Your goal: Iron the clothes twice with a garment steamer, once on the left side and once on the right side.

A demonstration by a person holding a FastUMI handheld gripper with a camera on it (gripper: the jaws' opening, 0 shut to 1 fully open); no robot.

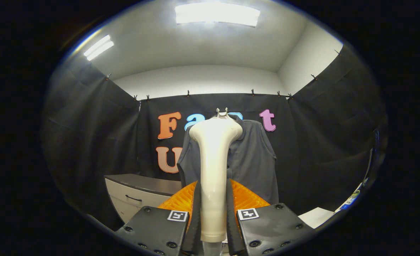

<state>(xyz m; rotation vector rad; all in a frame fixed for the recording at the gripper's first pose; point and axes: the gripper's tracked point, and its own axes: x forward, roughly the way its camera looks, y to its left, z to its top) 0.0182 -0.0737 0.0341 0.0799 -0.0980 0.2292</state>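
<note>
The gripper [213, 213] was closed on the handle of the steamer [214, 167], both fingers pressing its sides, the head upright. The shirt [252, 156] hung on a hanger [222, 113] beyond the steamer, apart from it; a cabinet [139, 193] stood left of the shirt, lower down. Risk, as I judged it: the smooth handle could twist in the grip once the head pressed cloth, or the loose shirt could swing away and skip a side

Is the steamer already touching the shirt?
No, the steamer, clamped upright in the gripper, stands well short of the shirt hanging beyond it.
</note>
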